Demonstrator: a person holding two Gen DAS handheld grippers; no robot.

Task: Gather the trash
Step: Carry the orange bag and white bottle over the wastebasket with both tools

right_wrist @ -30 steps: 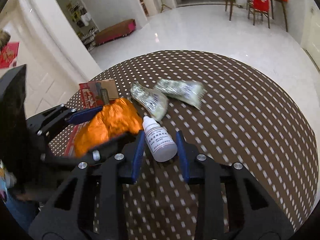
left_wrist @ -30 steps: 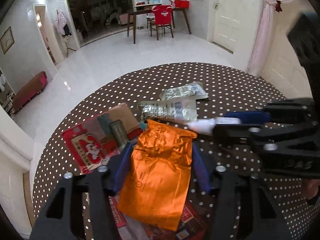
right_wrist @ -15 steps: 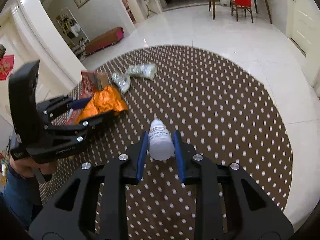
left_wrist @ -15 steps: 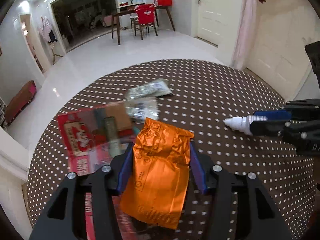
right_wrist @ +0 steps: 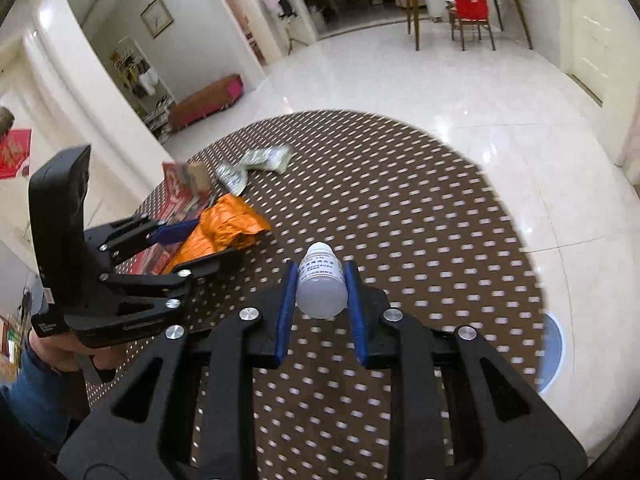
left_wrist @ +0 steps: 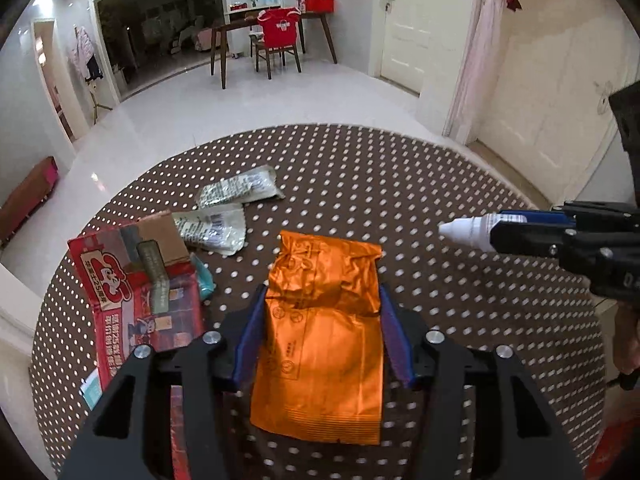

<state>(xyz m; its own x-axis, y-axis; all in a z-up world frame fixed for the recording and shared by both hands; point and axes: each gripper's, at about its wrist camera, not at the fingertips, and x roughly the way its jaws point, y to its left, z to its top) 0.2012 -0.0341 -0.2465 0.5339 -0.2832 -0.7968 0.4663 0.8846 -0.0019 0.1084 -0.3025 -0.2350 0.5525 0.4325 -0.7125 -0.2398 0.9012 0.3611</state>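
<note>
Now L claw [left_wrist: 322, 316] grips orange packet [left_wrist: 320, 344], R claw [right_wrist: 321, 296] bottle [right_wrist: 321, 288].

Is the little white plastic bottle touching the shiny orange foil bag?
Apart. The left wrist view shows dotted tablecloth between the white bottle and the orange bag.

Each view is taken from close behind a gripper's two fingers, angled down onto the round brown white-dotted tablecloth [left_wrist: 400, 184]. Shared by both are the crinkled orange foil packet [left_wrist: 320, 332] [right_wrist: 228, 228], the cloth and the far red-draped chair [left_wrist: 280, 36] [right_wrist: 470, 0].
</note>
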